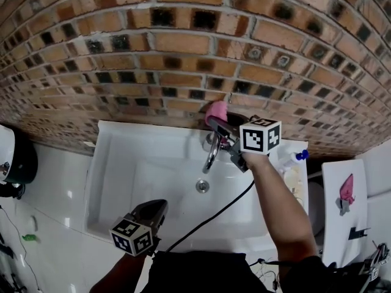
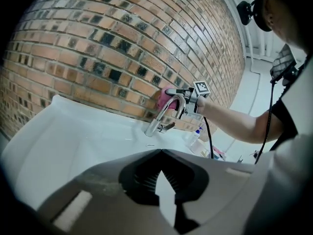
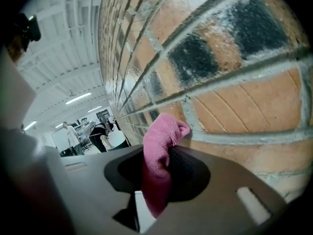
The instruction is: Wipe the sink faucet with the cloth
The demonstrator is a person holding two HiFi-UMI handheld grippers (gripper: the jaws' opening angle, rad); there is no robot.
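Brick wall (image 1: 183,41) backs our white sink (image 1: 116,163). We find the pink cloth (image 3: 159,151) pinched in the closed fingers of the right gripper (image 3: 156,180), at the top of the faucet (image 1: 212,151), close to the bricks. We judge it soft and light; a bunched fold gives hold enough. Left gripper (image 1: 149,212) hangs closed and empty by the sink's front.

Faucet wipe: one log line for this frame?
right gripper: shut on pink cloth, at faucet top by brick wall | left gripper: shut, empty, over sink front edge
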